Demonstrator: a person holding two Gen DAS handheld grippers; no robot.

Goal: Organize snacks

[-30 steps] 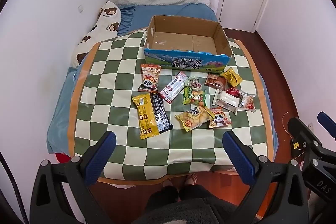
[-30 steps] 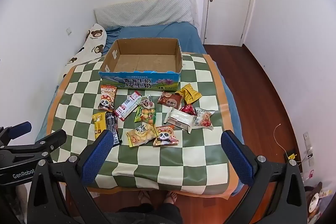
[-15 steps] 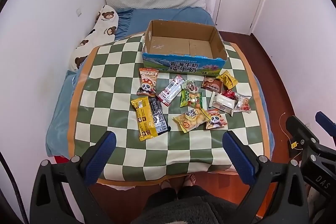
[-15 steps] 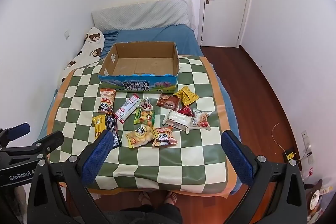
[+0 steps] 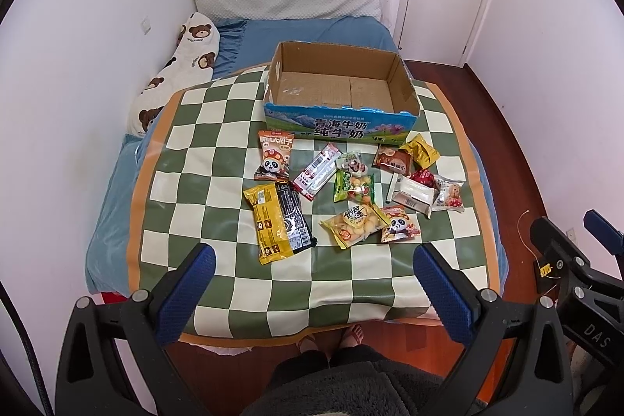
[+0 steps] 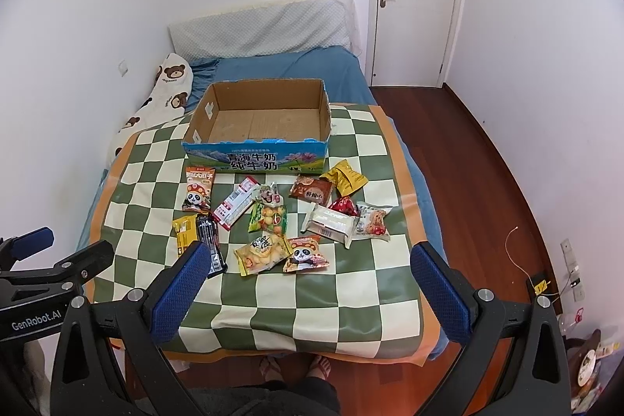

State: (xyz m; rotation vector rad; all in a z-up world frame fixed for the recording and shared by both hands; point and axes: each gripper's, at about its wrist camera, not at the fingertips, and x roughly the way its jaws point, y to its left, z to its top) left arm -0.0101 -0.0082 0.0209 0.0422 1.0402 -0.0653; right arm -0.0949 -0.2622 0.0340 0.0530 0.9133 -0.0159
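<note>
Bedroom bed with a checkered mat [image 5: 187, 182] is carrying everything. Both grippers, left gripper [image 5: 312, 283] and right gripper [image 6: 308, 279], are hovering with fingers spread wide and holding nothing; snack packets [image 5: 351, 190] are lying ahead, scattered before the empty cardboard box [image 5: 339, 127].

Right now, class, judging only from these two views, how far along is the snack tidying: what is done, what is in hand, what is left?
Done: nothing; the cardboard box shows a bare floor. In hand: nothing; the left gripper and right gripper hang open above the near edge of the checked cloth. Left: every packet, from the yellow-black pack to the gold packet, lies loose in front of the box.
</note>
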